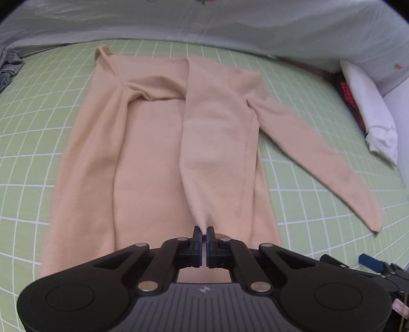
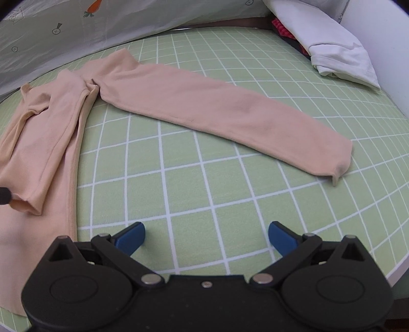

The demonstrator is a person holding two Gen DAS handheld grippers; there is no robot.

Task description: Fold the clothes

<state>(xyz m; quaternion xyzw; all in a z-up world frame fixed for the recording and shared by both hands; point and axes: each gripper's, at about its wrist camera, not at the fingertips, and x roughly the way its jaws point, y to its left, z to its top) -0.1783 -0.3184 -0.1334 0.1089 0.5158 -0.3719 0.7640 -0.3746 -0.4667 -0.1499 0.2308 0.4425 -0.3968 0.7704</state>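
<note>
A beige long-sleeved top (image 1: 148, 153) lies flat on a green grid mat (image 1: 30, 127). One sleeve (image 1: 212, 127) is folded across the body. Its cuff is pinched between the blue pads of my left gripper (image 1: 203, 233), which is shut on it just above the hem. The other sleeve (image 2: 230, 112) stretches out to the right over the mat (image 2: 204, 178), cuff end free. My right gripper (image 2: 206, 235) stands open over bare mat between the body and that sleeve, with nothing between its fingers. It also shows at the lower right of the left wrist view as a blue-padded tip (image 1: 370, 265).
A folded white garment (image 2: 332, 43) lies at the mat's far right edge over a red and black item (image 2: 283, 30). A pale grey printed sheet (image 1: 230, 20) runs along the back. Denim (image 1: 9, 69) lies at the far left.
</note>
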